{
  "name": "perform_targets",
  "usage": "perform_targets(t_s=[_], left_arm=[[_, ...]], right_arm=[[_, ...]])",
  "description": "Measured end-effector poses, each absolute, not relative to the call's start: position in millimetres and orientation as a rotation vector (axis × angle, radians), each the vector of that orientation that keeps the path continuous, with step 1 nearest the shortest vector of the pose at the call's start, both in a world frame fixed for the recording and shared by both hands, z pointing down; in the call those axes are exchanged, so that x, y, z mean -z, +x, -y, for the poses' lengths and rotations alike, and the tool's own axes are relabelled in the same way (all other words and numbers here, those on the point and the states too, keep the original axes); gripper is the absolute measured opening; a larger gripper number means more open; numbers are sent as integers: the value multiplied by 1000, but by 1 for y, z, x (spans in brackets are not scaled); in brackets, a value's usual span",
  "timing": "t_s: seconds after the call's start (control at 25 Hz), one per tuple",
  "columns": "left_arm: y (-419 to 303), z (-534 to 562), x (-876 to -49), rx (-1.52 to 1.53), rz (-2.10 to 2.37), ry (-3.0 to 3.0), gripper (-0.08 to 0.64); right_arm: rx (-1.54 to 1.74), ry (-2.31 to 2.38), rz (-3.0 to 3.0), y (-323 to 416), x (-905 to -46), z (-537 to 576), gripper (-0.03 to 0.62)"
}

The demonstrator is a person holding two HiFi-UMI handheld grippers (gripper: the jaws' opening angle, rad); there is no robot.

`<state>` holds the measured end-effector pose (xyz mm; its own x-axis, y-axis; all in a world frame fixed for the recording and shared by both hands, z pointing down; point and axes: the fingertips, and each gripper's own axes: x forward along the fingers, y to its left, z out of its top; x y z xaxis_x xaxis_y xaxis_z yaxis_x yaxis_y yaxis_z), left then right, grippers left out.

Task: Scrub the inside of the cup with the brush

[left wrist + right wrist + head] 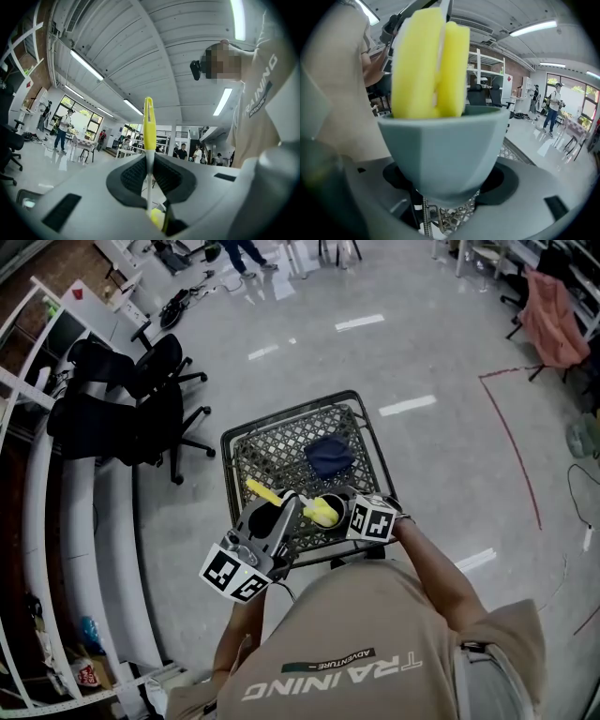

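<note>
At lower centre-left of the head view, the left gripper (270, 523) was clenched on the thin stem of the yellow brush (265, 493), whose handle pointed to the upper left. Just to its right, the brush's sponge head (429, 65) sat inside the pale grey-green cup (445, 150). The right gripper (349, 514) grasped the cup's base above a black mesh cart (281, 442) holding a dark blue cloth (330, 456).

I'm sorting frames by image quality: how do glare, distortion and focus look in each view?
Head view: fisheye bends the room's edges; bright streaks glare on the glossy floor. Left gripper view: the brush is fairly sharp, the windows behind blown out. Right gripper view: the cup and the brush's sponge loom close, slightly soft, bulged by the wide lens.
</note>
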<state>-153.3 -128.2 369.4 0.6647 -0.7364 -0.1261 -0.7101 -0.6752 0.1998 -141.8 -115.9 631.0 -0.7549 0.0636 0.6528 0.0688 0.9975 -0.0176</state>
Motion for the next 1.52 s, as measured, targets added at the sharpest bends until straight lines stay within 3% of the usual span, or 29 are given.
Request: perform_targets(t_s=[0.68, 1.16, 1.52], left_arm=[[-122, 142, -385, 107, 1112, 2875, 43], [-133, 125, -334, 262, 1142, 2949, 43], [-133, 123, -353, 288, 1138, 2929, 43]], right_arm=[[210, -161, 2372, -166, -599, 113, 380], [12, -118, 2364, -137, -641, 110, 380], [-10, -99, 2459, -145, -609, 117, 380]])
